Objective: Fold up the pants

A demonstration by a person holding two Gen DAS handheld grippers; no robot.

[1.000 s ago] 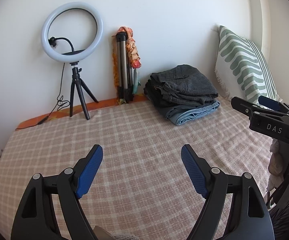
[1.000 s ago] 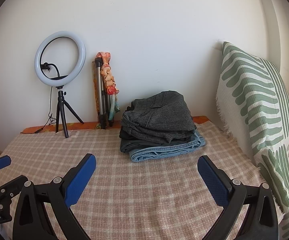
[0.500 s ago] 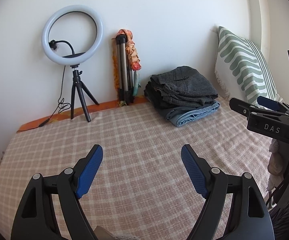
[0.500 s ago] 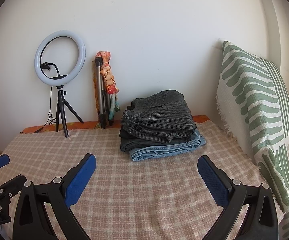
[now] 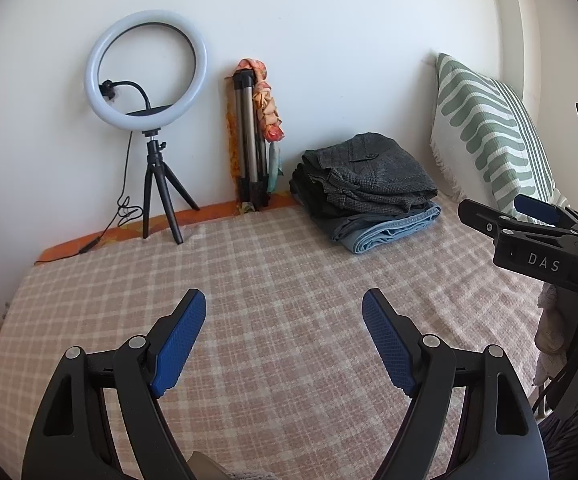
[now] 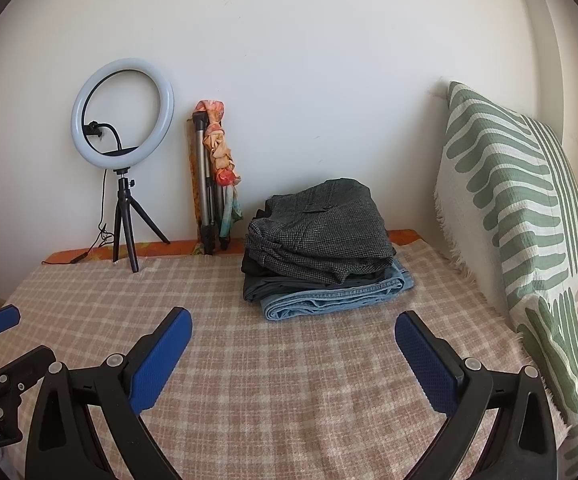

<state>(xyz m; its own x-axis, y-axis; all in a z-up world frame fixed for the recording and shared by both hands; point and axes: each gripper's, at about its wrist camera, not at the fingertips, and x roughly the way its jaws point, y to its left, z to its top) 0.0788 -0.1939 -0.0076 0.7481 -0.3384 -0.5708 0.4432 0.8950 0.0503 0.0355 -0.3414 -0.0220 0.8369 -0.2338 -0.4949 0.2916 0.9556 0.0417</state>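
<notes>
Both tongs [image 5: 284,312] [image 6: 293,334] gaping over checked blanket [image 5: 273,280], white wall [image 6: 289,60] behind.

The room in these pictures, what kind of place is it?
Probably a bedroom at home: a bed with a checked blanket, a green-striped pillow by the wall, and a ring light on a tripod.
</notes>
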